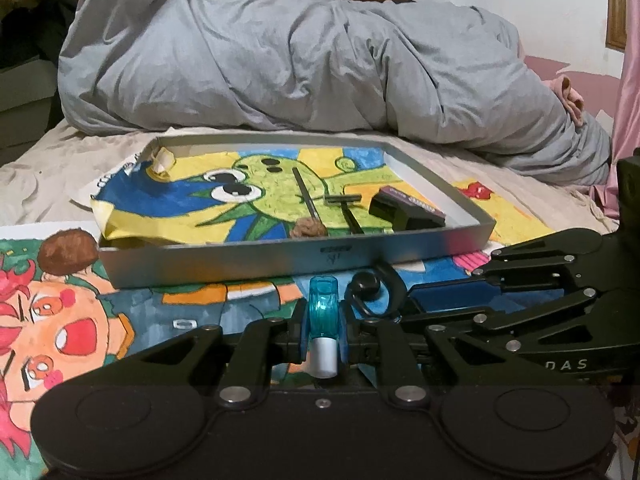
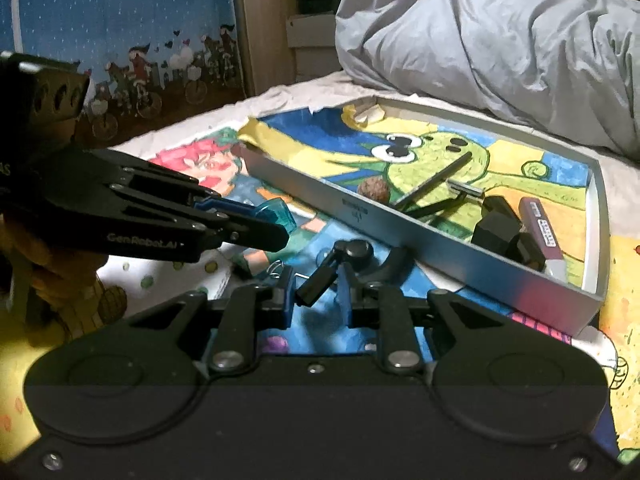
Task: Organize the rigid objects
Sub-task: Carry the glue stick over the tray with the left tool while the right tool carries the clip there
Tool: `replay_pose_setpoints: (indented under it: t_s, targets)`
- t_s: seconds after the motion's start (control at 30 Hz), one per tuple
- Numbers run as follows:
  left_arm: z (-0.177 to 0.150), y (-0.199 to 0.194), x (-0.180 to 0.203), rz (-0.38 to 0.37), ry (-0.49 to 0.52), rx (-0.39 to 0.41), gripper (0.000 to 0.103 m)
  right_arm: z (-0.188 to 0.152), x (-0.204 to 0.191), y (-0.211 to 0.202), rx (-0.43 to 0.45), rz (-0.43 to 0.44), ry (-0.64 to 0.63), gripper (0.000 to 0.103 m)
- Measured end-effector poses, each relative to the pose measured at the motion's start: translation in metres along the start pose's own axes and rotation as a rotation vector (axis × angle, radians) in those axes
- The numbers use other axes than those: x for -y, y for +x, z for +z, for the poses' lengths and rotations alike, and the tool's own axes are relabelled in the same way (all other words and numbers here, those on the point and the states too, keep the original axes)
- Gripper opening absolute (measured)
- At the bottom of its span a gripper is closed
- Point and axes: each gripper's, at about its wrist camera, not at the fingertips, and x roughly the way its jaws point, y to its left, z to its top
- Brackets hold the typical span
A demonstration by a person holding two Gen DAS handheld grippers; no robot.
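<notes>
My left gripper (image 1: pixel 323 330) is shut on a small teal see-through item with a white end (image 1: pixel 322 308), held just above the drawings in front of the silver tray (image 1: pixel 240 258). From the right wrist view the same teal item (image 2: pixel 278 210) sticks out of the left gripper (image 2: pixel 280 232). My right gripper (image 2: pixel 316 292) stands open low over the paper, one finger on either side of a black clip-like piece with a round knob (image 2: pixel 354 250). The tray (image 2: pixel 400 226) holds a thin brush (image 1: pixel 306 196), a razor (image 1: pixel 344 202) and a dark box (image 1: pixel 404 210).
A crumpled grey duvet (image 1: pixel 280 60) lies behind the tray on the bed. Coloured children's drawings (image 1: pixel 60 312) cover the sheet under and around the tray. A brown round thing (image 2: pixel 374 191) sits inside the tray's near wall. A blue patterned panel (image 2: pixel 120 20) stands at the left.
</notes>
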Motion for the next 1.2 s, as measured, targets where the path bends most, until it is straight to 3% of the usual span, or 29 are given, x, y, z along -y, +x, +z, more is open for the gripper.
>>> replay_pose_setpoints:
  t_s: [0.33,0.63,0.9,1.2]
  targets:
    - [0.029,-0.011,-0.001,0.005,0.021,0.079,0.015,0.024,0.009,-0.021,0.133,-0.030,0.029,0.015]
    - [0.087,0.027,-0.019,0.082,-0.003,0.171,0.015,0.048,0.043,-0.006,0.224,-0.178,0.084,0.015]
    - [0.129,0.097,-0.031,0.153,-0.105,0.102,0.015,0.049,0.072,0.016,0.197,-0.255,0.135,0.015]
    - [0.139,0.154,-0.028,0.206,-0.075,-0.052,0.015,0.034,0.106,0.031,0.165,-0.294,0.236,0.015]
